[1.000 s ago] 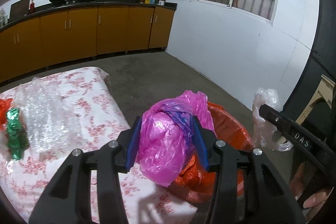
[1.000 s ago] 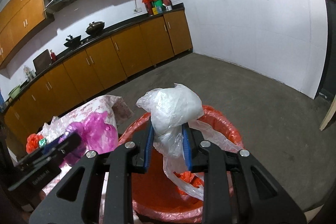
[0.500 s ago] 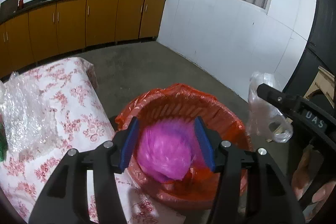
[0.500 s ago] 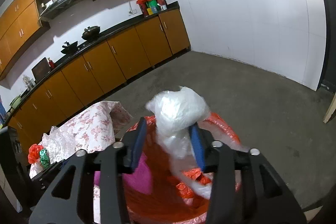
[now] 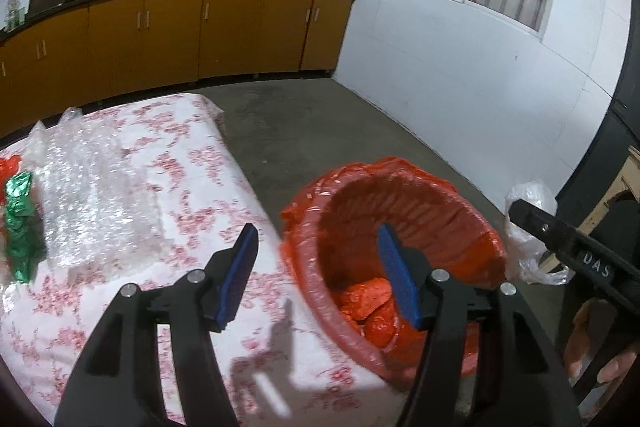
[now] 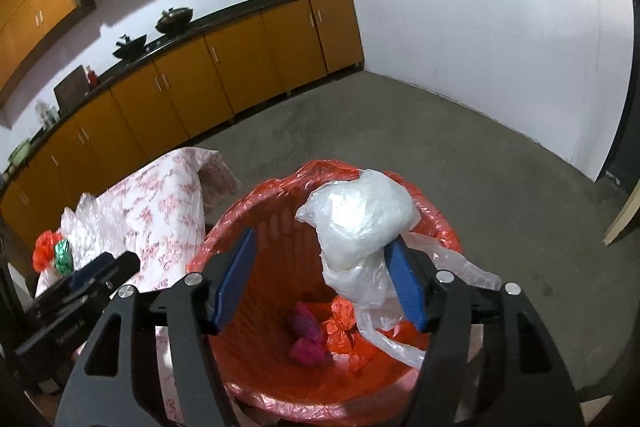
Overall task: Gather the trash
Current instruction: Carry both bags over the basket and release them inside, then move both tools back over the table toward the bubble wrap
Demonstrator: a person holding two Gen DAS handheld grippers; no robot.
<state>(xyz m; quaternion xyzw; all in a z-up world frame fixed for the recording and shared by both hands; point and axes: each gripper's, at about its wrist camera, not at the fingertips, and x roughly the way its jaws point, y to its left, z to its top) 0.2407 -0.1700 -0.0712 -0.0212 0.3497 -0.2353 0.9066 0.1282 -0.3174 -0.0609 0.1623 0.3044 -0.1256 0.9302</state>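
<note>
Beside the bin (image 5: 400, 179), floral table (image 5: 192, 187) with bubble wrap (image 5: 92, 195)

Floral-clothed table (image 5: 192, 163) under bubble wrap (image 5: 92, 195)

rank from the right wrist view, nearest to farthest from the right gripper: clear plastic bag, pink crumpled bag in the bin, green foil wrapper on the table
1. Clear plastic bag, leaning against the right gripper's opening jaws.
2. Pink crumpled bag, below, at the bottom of the red-lined bin.
3. Green foil wrapper, far left on the floral-cloth table.
</note>
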